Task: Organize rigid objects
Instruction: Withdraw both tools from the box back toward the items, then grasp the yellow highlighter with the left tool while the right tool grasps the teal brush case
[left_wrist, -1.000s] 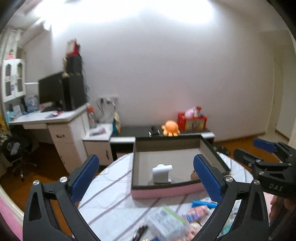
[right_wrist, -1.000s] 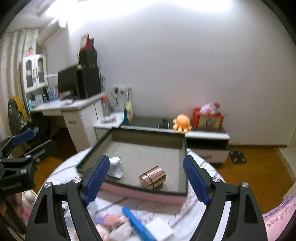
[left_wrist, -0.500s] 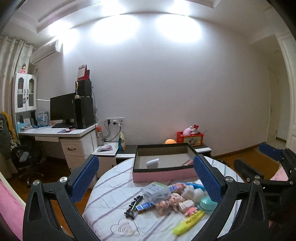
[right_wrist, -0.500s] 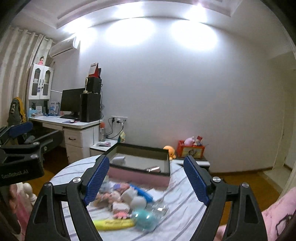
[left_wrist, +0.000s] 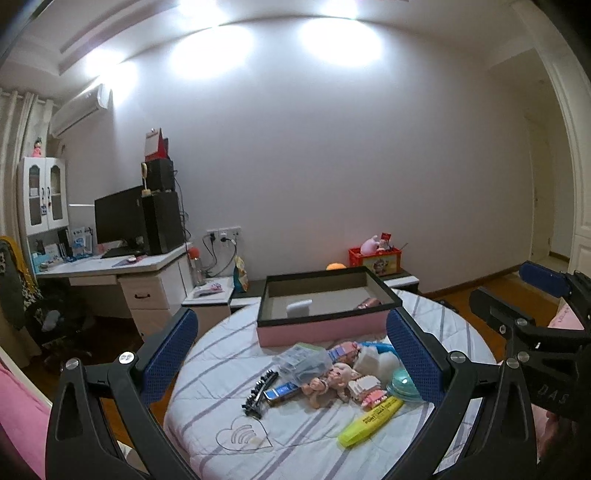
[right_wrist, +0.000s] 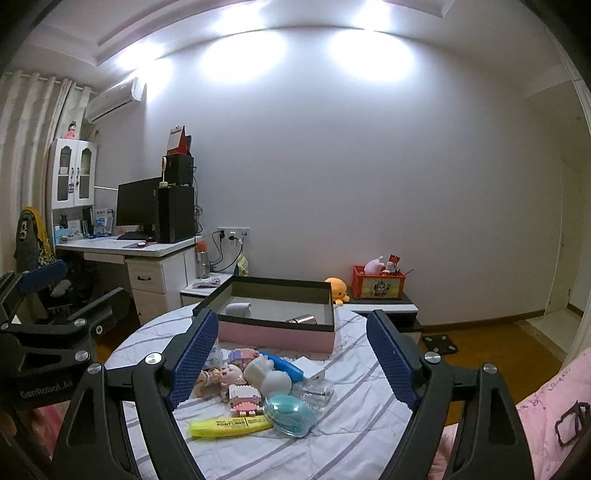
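Across the lower part of the left wrist frame, your left gripper (left_wrist: 291, 354) hangs with its blue-padded fingers (left_wrist: 170, 354) spread wide and nothing between them, above the round table (left_wrist: 221, 376) with its striped white cloth. At lower left of the pile on that cloth lies a black hair clip (left_wrist: 259, 391), with a small blue packet (left_wrist: 282, 391) just right of it and a clear plastic box (left_wrist: 301, 360) behind. Toward the centre sit a pink doll figure (left_wrist: 328, 382) and a pink-and-white brick toy (left_wrist: 367, 391), and below them a yellow highlighter (left_wrist: 371, 419) lies slanted toward the frame's bottom. A teal round case (left_wrist: 400, 384) sits partly behind your right-hand finger pad. Above the pile, at the table's far side, stands the pink tray (left_wrist: 325, 328) with dark rim, holding a white object (left_wrist: 298, 308) on its left and a copper-coloured cylinder (left_wrist: 365, 304) on its right. At the right edge of that frame your right gripper (left_wrist: 524, 295) shows from the side, its two fingers apart. In the right wrist frame, its own fingers (right_wrist: 194, 354) are likewise spread and empty, framing the same heap: highlighter (right_wrist: 229, 426) at lower centre, teal case (right_wrist: 290, 413) right of it, a blue pen (right_wrist: 282, 363) and a clear glass bottle (right_wrist: 314, 391) nearby, and the tray (right_wrist: 277, 336) behind.
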